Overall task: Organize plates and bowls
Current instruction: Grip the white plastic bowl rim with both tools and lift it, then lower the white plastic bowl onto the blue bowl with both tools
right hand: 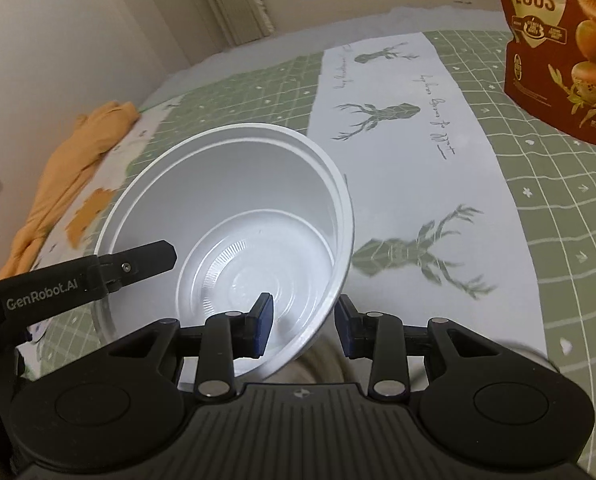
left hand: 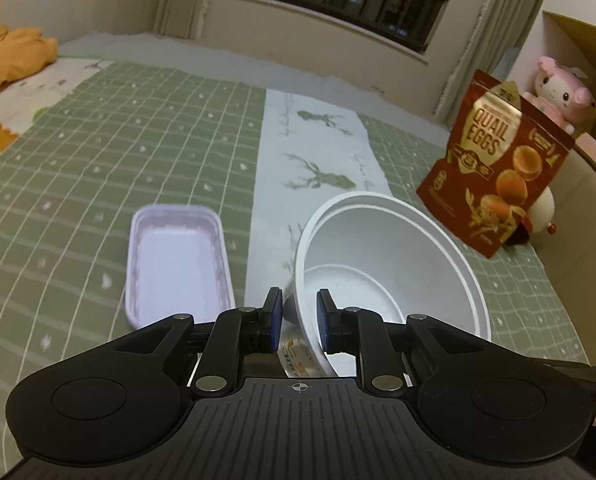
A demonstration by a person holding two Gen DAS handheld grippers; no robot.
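A white plastic bowl point(left hand: 389, 264) is tilted above the green checked cloth. My left gripper point(left hand: 299, 318) straddles its left rim, one pad inside and one outside, closed on the wall. In the right wrist view the same bowl point(right hand: 234, 216) fills the left centre. My right gripper point(right hand: 303, 326) straddles its right rim with a gap between the pads and the wall. The left gripper's finger point(right hand: 138, 266) shows at the bowl's left rim. A pale lilac rectangular tray point(left hand: 178, 264) lies on the cloth left of the bowl.
A red quail eggs bag point(left hand: 493, 168) stands at the right, also in the right wrist view point(right hand: 561, 48). A white runner with deer prints point(right hand: 401, 152) crosses the cloth. Orange fabric point(right hand: 70, 184) lies at the far left. A pink plush toy point(left hand: 561, 92) sits beyond the bag.
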